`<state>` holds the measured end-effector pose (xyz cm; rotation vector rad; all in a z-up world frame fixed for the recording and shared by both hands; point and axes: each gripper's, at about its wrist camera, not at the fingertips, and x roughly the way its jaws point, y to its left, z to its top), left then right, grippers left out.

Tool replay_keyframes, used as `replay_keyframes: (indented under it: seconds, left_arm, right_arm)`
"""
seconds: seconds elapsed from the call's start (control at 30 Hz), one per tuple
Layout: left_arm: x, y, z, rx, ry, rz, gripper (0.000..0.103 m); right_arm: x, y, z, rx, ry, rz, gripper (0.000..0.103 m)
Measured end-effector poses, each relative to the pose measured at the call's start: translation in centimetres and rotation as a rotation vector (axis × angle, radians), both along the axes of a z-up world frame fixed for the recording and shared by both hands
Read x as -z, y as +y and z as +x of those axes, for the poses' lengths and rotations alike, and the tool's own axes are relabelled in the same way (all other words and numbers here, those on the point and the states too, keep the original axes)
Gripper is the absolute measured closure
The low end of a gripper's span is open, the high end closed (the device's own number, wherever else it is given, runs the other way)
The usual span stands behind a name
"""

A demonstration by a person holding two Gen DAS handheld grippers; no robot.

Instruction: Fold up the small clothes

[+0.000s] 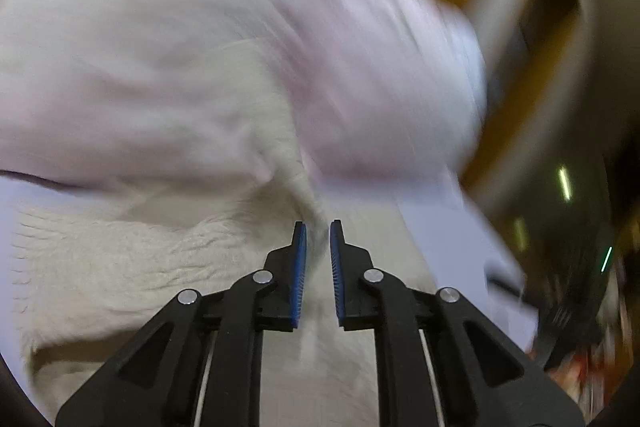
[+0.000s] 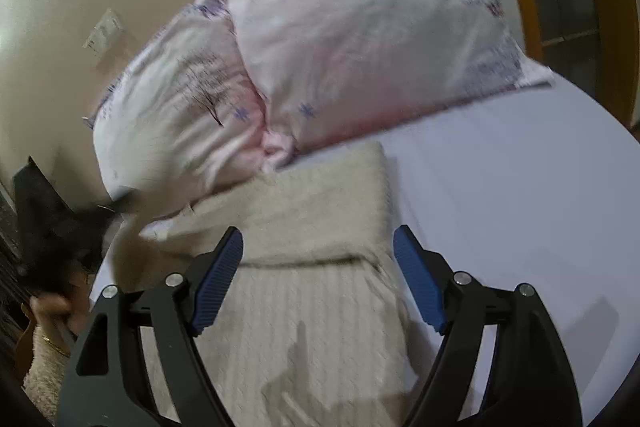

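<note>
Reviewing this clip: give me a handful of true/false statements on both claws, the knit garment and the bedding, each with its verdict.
1. The left claw is pinching a fold of the cream knit garment. True.
2. The right claw is shut on the garment. False: it is wide open above the garment, holding nothing.
3. Two patterned pink pillows lie beyond the garment. True.
4. The garment lies on a dark wooden floor. False: it lies on a pale lavender sheet.
5. The garment is bright red. False: it is cream.
</note>
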<state>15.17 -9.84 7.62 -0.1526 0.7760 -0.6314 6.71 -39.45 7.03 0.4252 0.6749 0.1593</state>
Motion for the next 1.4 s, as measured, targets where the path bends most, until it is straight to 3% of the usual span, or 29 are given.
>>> replay_keyframes:
  seconds: [0.07,0.13,0.2,0.3,0.47,0.6,0.67,0.77,0.87,0.93,0.97,1.0,1.07,1.1,1.23,1.3,1.4]
  left_arm:
    - [2.4,-2.8,-1.1,0.088,0.065,0.058,0.091]
    - [2.5,-1.7,-3.0,0.098,0.032,0.07,0.091]
    - [1.5,1.8,-5.7,0.073,-0.026,0.067,0.075]
    - [0.2,8.2,-9.1,0.01,-0.062,0.026,0.05]
    - [0.6,20.7,-16.7,-0.173,-0.022,-0.034,0.039]
    - [4.2,26.8,-22.5,-0.255,0.083,-0.153,0.038]
    - [6.4,28.3,-24.0,-0.264,0.143,-0.209,0.038]
    - [9.1,27.6,-24.0,-0.251,0.202,-0.214,0.038]
    - [11.9,25.0,-22.6,-0.189,0.251,-0.259,0.038]
    - [12.8,23.9,-22.1,-0.173,0.263,-0.272,0.039]
    - [13.2,23.0,-21.5,-0.158,0.276,-0.293,0.048]
    - [13.4,22.7,-21.5,-0.147,0.282,-0.307,0.067]
    - [13.3,22.2,-21.4,-0.136,0.298,-0.327,0.087]
    - [13.1,22.2,-21.4,-0.136,0.303,-0.341,0.091]
    - [10.1,22.6,-20.8,-0.123,0.252,-0.403,0.093]
    - [7.0,22.5,-19.0,-0.118,0.169,-0.396,0.093]
    - [2.0,22.6,-13.3,-0.202,0.028,-0.38,0.094]
  right_arm:
    - [0.3,-0.7,-1.1,-0.01,0.021,0.001,0.025]
    - [0.3,-1.4,-2.7,-0.021,0.015,-0.017,0.02]
    - [0.4,-2.4,-4.7,-0.047,0.013,-0.008,0.017]
    - [1.3,-3.5,-7.1,-0.129,0.033,0.089,0.017]
    - [3.6,-4.5,-12.9,-0.295,0.09,0.273,0.017]
    - [6.2,-4.5,-16.6,-0.349,0.217,0.281,0.019]
    - [8.3,-4.7,-17.3,-0.334,0.284,0.343,0.022]
    - [11.5,-4.5,-16.6,-0.345,0.339,0.489,0.032]
    - [13.8,-3.2,-15.3,-0.389,0.361,0.58,0.049]
    - [14.4,-2.3,-14.8,-0.423,0.352,0.628,0.08]
    - [14.5,-1.8,-14.6,-0.444,0.338,0.649,0.088]
    - [14.5,-1.7,-14.6,-0.457,0.329,0.654,0.094]
    - [13.2,-1.3,-14.9,-0.475,0.28,0.621,0.095]
    - [12.5,-1.3,-14.9,-0.48,0.258,0.611,0.095]
    - [6.8,-1.7,-13.6,-0.5,0.072,0.565,0.095]
    - [3.5,-1.6,-11.8,-0.514,-0.021,0.524,0.095]
    - [-1.9,-0.7,-7.4,-0.515,-0.173,0.437,0.096]
